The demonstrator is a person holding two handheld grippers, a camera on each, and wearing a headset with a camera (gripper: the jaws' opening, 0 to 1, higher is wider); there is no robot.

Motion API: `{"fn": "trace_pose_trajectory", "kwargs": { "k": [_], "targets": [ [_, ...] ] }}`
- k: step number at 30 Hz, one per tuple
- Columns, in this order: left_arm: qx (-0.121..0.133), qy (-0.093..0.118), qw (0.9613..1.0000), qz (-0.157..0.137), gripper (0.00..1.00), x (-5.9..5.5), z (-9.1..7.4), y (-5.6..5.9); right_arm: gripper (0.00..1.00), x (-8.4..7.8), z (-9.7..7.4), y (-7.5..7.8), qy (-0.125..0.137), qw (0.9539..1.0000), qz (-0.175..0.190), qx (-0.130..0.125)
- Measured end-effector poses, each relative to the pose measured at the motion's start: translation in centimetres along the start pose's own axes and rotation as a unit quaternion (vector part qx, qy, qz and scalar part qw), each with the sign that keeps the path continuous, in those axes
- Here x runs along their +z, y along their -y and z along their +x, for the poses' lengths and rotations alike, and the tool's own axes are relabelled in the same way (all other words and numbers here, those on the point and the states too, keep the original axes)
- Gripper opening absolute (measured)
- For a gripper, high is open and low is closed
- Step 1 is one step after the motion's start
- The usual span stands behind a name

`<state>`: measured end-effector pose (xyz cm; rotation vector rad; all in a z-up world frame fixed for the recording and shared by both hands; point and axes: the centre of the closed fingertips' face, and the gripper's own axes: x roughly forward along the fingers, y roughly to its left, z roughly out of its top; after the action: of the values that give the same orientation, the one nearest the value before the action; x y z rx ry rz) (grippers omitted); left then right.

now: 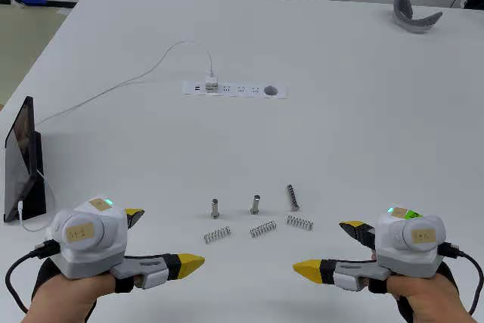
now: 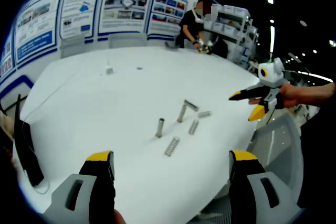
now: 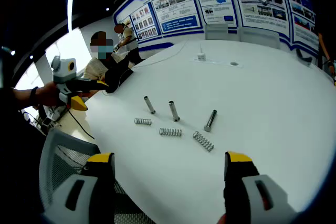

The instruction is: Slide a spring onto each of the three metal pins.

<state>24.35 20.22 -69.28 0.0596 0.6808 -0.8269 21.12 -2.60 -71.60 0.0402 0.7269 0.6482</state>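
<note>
Both pairs of tongs are spread wide and hold nothing. The left tongs (image 1: 162,238) and the right tongs (image 1: 327,247) hover low over the near part of the white worktop (image 1: 340,134), their yellow tips turned toward each other. Ahead of them, in the gap between the two, three small coiled wire springs (image 1: 263,228) lie in a row, each just in front of one of three short grey metal pins (image 1: 255,203) and apart from it. No spring is on a pin, so the task looks to be at its very start, with the reach for a first spring in hand. The pin nearest the right tongs (image 1: 292,197) looks tilted or lying over, while the other two seem upright. The next move probably calls for closing one pair lightly across a spring's coils, lifting it and lining its bore up with a pin. The other pair could steady that pin, which would likely tip easily.
</note>
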Motion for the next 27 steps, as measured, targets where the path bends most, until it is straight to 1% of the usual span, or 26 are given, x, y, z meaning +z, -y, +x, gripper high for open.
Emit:
{"fn": "trace_pose_trajectory", "kwargs": {
  "k": [4, 9, 14, 20, 27],
  "targets": [
    [-0.001, 0.000, 1.0000, -0.002, 0.92, 0.0, 0.0, 0.1, 0.85, -0.2, -0.1, 0.0, -0.008, 1.0000, -0.004, 0.000],
    [-0.003, 0.000, 1.0000, -0.002, 0.92, -0.1, 0.1, 0.2, 0.83, -0.6, 0.0, 0.1, -0.026, 0.9996, -0.015, 0.000],
    [-0.004, 0.001, 1.0000, -0.002, 0.92, -0.1, 0.1, 0.2, 0.82, -0.5, 0.1, 0.5, -0.026, 0.9995, -0.017, -0.007],
    [-0.005, -0.002, 1.0000, -0.006, 0.91, -0.5, 0.2, 0.2, 0.82, -0.1, 0.2, 0.7, -0.019, 0.9997, -0.012, -0.010],
    [-0.007, -0.002, 0.9999, -0.008, 0.91, -0.5, 0.2, 0.2, 0.75, 0.0, 0.6, 1.7, -0.023, 0.9995, 0.005, -0.021]
  ]
}}
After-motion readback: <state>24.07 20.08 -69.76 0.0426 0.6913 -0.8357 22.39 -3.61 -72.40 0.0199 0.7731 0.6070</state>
